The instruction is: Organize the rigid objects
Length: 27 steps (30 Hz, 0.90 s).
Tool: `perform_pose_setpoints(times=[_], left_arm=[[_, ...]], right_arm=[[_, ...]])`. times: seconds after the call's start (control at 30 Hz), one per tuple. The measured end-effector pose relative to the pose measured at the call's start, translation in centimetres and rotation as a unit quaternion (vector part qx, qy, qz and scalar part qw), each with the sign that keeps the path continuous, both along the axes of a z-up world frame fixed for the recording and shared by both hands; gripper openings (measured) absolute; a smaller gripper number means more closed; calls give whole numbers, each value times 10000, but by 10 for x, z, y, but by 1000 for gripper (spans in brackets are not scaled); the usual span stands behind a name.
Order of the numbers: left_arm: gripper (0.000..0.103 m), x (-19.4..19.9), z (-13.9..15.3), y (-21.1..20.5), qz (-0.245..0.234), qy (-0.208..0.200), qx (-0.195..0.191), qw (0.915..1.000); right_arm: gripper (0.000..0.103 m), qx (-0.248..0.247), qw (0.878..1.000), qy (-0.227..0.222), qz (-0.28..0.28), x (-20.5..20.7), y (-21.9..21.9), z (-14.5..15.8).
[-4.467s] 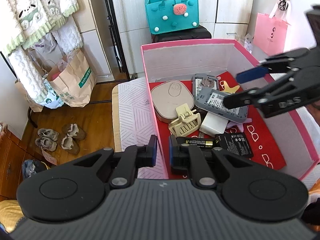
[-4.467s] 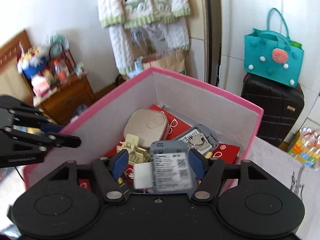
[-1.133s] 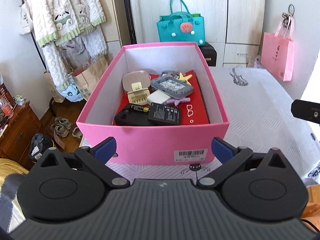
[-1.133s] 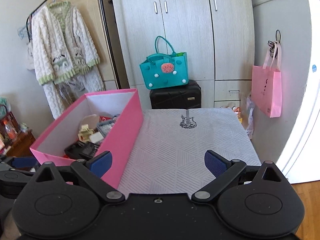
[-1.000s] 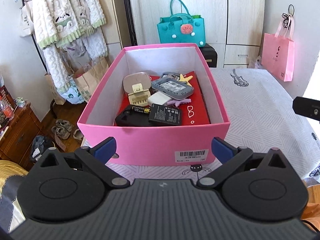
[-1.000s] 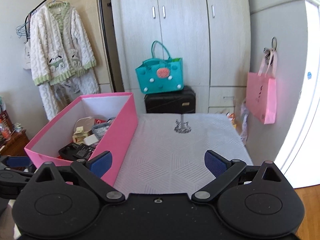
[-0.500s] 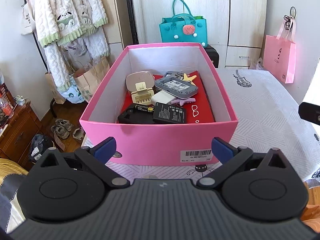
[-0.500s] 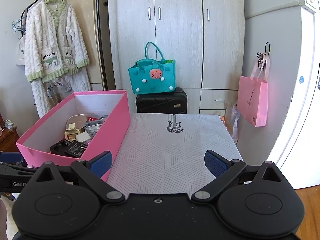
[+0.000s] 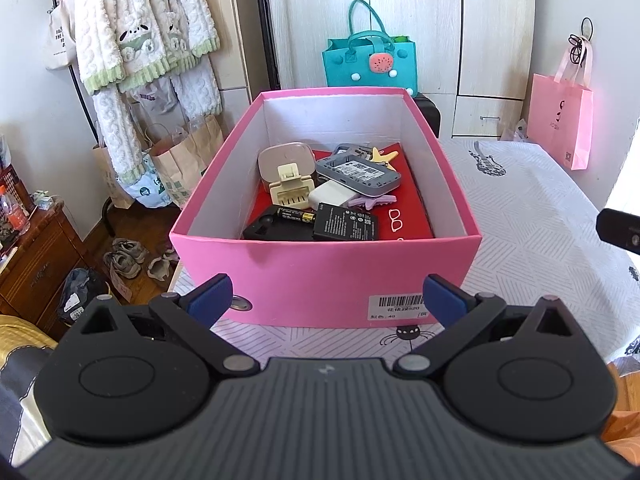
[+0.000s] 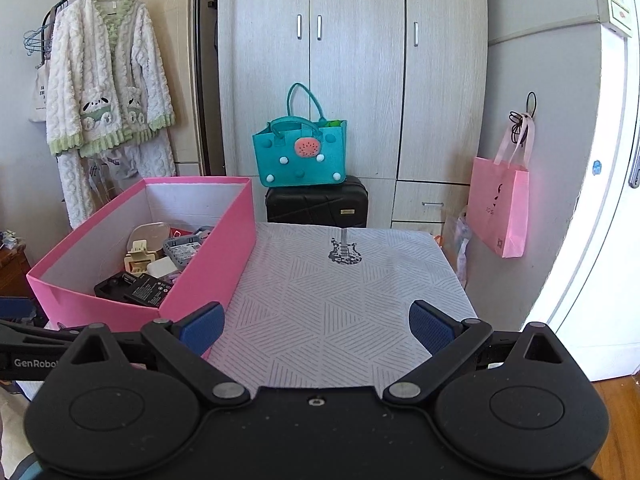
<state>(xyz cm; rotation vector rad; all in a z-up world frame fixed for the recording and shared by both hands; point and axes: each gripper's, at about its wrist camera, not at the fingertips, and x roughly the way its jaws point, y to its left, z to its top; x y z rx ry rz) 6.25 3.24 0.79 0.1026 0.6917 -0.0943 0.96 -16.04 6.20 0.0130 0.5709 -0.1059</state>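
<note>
A pink box (image 9: 328, 276) stands on the patterned table cloth (image 9: 528, 216); it also shows in the right wrist view (image 10: 208, 276) at left. Inside lie a grey router (image 9: 358, 171), a beige round case (image 9: 286, 158), a cream hair clip (image 9: 291, 190), a white charger (image 9: 331, 195), an AA battery (image 9: 294, 214), a flat black battery (image 9: 346, 227) and a black gadget (image 9: 272, 232). My left gripper (image 9: 326, 300) is open and empty, just in front of the box. My right gripper (image 10: 316, 326) is open and empty over the cloth, right of the box.
A teal bag (image 10: 300, 156) sits on a black suitcase (image 10: 316, 202) behind the table. A pink bag (image 10: 498, 208) hangs at the right. A wardrobe (image 10: 360, 60), hung clothes (image 10: 106, 88) and paper bags (image 9: 180, 160) on the floor surround the table.
Since 4.5 s ago both grippers opened, the right one let go of the grey router into the box, and both drew back. In the last second they keep backing away slightly.
</note>
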Motion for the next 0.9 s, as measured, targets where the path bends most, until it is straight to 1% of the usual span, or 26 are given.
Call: perform_pose_setpoints(times=[0.13, 0.23, 0.53, 0.67, 0.9], left_arm=[[103, 0, -1, 0, 23, 74, 25, 10000], [103, -1, 0, 0, 33, 35, 57, 10000], [103, -7, 0, -6, 10, -98, 118, 9999], [103, -9, -1, -8, -115, -54, 136, 9998], [103, -10, -2, -8, -90, -73, 189, 9998]], right_arm=[[100, 210, 9997, 79, 44, 0, -1, -2], [100, 324, 9994, 104, 75, -1, -3, -3], [100, 390, 9992, 71, -75, -4, -10, -4], [100, 376, 9992, 71, -121, -4, -11, -4], [100, 340, 9994, 79, -69, -5, -9, -6]])
